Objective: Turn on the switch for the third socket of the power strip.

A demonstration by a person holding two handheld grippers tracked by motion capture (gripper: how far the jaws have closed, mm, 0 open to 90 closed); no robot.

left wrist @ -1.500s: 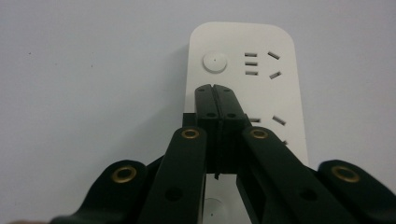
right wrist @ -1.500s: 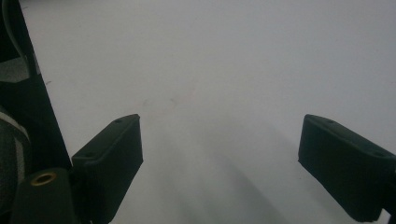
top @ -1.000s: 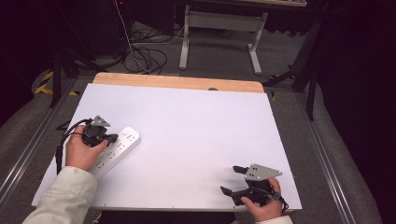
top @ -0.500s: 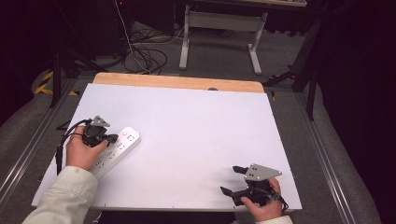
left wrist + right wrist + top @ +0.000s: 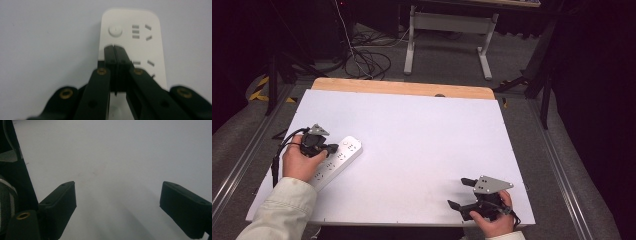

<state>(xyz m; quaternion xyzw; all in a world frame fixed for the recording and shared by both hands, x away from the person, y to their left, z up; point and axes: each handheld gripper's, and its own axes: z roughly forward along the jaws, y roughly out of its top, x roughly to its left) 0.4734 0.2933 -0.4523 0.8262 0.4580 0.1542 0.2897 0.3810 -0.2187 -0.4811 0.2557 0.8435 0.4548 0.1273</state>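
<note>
The long white plastic power strip (image 5: 335, 161) lies slantwise near the white table's (image 5: 422, 135) left edge, its round button just ahead of the clenched left hand-held gripper (image 5: 115, 50) above it, well apart from the released right hand-held gripper (image 5: 462, 194).

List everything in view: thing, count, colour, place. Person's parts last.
power strip: 1, white, left side of table, under the left gripper's tips
table: 1, white top, wooden strip along far edge
desk frame: 1, light grey, on floor beyond the table
cables: a tangle, black, floor beyond the table
left gripper: 1, black, jaws shut, tips over the strip near its round button
right gripper: 1, black, jaws open, near right corner
sleeve: 1, cream, left forearm
</note>
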